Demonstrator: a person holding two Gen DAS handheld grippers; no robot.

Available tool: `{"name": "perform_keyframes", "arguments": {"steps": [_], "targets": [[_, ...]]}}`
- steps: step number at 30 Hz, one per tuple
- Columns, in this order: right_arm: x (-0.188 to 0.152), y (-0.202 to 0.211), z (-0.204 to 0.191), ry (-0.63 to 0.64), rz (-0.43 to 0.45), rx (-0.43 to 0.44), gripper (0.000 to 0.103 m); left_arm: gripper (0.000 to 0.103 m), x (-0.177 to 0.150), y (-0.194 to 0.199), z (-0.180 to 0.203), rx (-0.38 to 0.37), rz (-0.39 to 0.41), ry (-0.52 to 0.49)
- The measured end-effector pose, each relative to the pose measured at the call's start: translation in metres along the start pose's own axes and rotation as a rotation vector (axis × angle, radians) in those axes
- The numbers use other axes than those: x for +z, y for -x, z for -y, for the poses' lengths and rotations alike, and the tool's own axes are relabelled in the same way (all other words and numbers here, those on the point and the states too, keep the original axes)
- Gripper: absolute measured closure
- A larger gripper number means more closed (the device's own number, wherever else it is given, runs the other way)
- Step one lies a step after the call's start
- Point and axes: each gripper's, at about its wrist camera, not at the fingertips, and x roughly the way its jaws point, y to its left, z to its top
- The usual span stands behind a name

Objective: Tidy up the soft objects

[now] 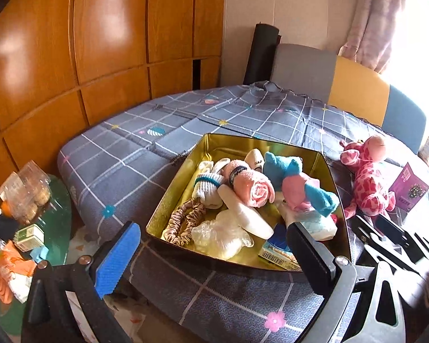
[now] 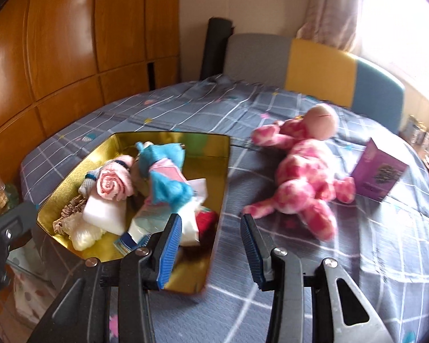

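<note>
On the checked bedspread (image 2: 357, 257), gold tin (image 1: 168, 200) of soft things, pink giraffe (image 2: 303, 165) at its three o'clock, left gripper (image 1: 214, 251) wide open, empty, right gripper (image 2: 211, 245) open, empty.

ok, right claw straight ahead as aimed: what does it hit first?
Probably bare bedsheet just right of the gold tin, whose rim sits close to the line. The open right claw aims left of the pink giraffe plush. Depth is unclear.

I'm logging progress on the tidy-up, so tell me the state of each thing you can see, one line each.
Gold tin: open, no lid, holding soft items.
Pink towel: rolled, inside the tin.
Blue and pink plush: lying in the tin.
Scrunchie: in the tin's near corner.
Pink giraffe plush: lying on the bedspread, outside the tin.
Purple box: standing beside the giraffe.
Left gripper: open, empty.
Right gripper: open, empty.
</note>
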Motion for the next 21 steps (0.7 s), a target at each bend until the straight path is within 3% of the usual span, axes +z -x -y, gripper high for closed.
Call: {"name": "perform_keyframes", "arguments": {"steps": [11, 21], "targets": [[-0.016, 0.028, 0.015, -0.058, 0.015, -0.011, 0.060, 0.000, -0.009, 0.022, 0.003, -0.017, 0.024, 0.029], [-0.015, 0.053, 0.010, -0.049, 0.074, -0.044, 0.060, 0.000, -0.014, 0.034, 0.009, -0.007, 0.053, -0.015]]}}
